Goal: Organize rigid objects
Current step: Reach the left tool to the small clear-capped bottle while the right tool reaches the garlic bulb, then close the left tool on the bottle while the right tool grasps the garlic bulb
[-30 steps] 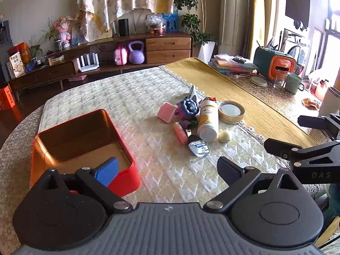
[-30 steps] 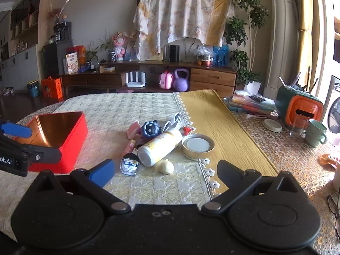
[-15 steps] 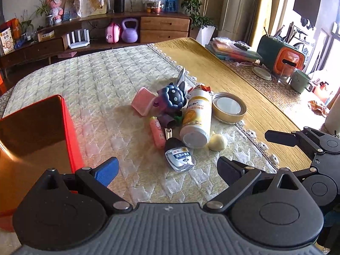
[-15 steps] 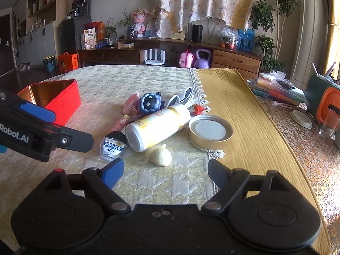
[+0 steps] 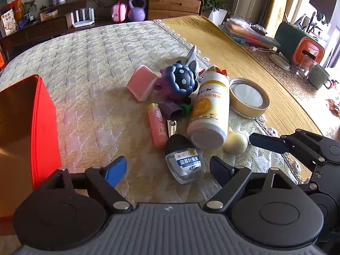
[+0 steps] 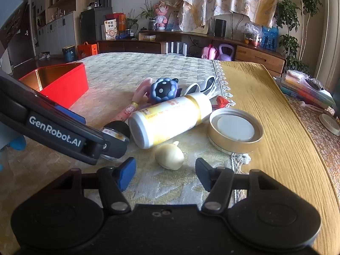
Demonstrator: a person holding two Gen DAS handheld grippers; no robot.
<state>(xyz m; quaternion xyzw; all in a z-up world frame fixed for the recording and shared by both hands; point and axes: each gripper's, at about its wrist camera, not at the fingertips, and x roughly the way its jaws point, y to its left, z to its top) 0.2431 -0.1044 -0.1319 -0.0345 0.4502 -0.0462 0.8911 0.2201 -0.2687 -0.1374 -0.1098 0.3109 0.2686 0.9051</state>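
Nearest: right gripper [image 6: 165, 174], jaws just narrowing, nothing pinched yet, garlic-like bulb [image 6: 169, 156] w/ pads either side, untouched. Left gripper [image 5: 167, 170], wide but just closing, straddles small clear bottle [image 5: 185, 163]. Risk: round bulb squirts out; bottle nudges white bottle [image 5: 209, 112] into rolling. Far left: red tin [image 6: 57, 80], well apart.

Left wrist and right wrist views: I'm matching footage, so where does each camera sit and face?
Left wrist: on the left tool, looking down at the small clear bottle; right tool at right edge.
Right wrist: on the right tool, facing the cream garlic-like piece; left tool crosses left.
Shared: white bottle, red tin.
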